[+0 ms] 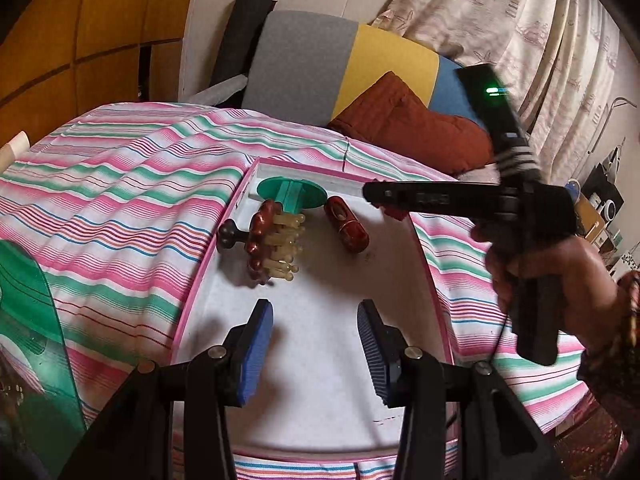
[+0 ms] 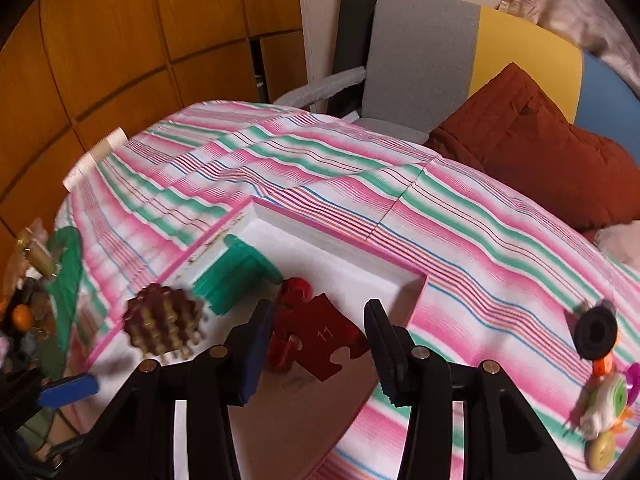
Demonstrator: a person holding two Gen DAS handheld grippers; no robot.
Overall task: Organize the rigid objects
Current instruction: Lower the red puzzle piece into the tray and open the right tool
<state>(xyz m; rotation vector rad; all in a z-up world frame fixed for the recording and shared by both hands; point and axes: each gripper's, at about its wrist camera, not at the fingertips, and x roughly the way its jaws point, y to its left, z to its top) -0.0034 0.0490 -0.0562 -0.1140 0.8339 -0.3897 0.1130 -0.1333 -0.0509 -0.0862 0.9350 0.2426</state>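
A white box with a pink rim (image 1: 208, 264) lies on the striped bedspread. In it are a green plastic spool (image 1: 290, 194), a brown wooden massager with pale pegs (image 1: 276, 246) and a dark red capsule-shaped piece (image 1: 346, 230). My left gripper (image 1: 316, 344) is open and empty above the box's near half. My right gripper (image 2: 318, 344) is open; a red puzzle piece marked 11 (image 2: 320, 340) lies in the box (image 2: 340, 244) between its fingers, not pinched. The massager (image 2: 164, 320) and spool (image 2: 236, 272) show left of it. The right gripper (image 1: 374, 196) reaches over the box's far right corner.
A toy with a black wheel and orange, white and green parts (image 2: 600, 368) lies on the bedspread at right. A green transparent container (image 1: 28, 320) with small things stands at left. A rust cushion (image 1: 412, 124) and a grey, yellow and blue chair (image 1: 340, 64) are behind the bed.
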